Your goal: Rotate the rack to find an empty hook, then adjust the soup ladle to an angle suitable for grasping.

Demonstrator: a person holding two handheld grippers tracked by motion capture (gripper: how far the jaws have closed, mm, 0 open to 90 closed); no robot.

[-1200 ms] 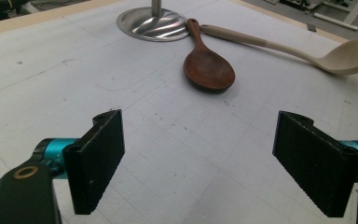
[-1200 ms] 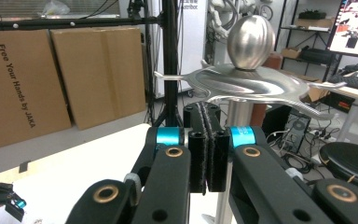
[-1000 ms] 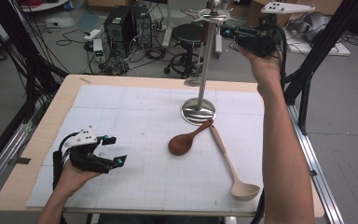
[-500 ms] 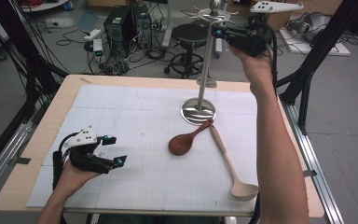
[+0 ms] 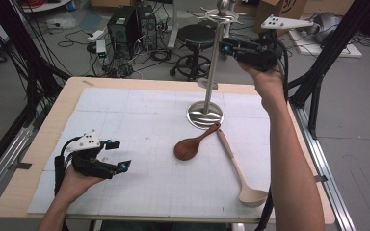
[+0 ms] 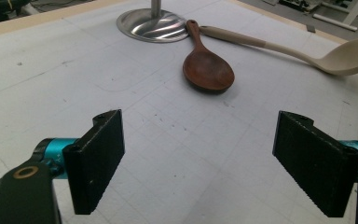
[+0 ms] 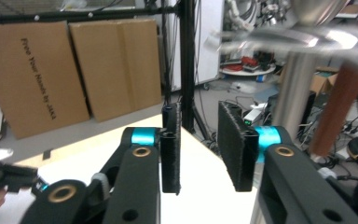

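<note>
Beside the top of the steel stand [image 5: 215,62], the right gripper [image 5: 227,47] hovers with jaws narrowly parted, pinching nothing. At the stand's base [image 5: 204,114] lie a dark wooden spoon [image 5: 192,144], its handle touching the base, and a pale ladle [image 5: 238,170] just beside it. Well away from the stand, the left gripper [image 5: 118,155] rests on the table [image 5: 139,106], spread wide.

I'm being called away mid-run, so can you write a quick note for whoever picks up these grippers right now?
Left gripper: open, empty, low over the table's front left.
Right gripper: raised beside the top of the metal stand, fingers slightly apart, nothing between them.
Wooden spoon and ladle: lying flat by the stand's base.
Done: neither is picked up.
Left: probably hanging both on the stand.
</note>
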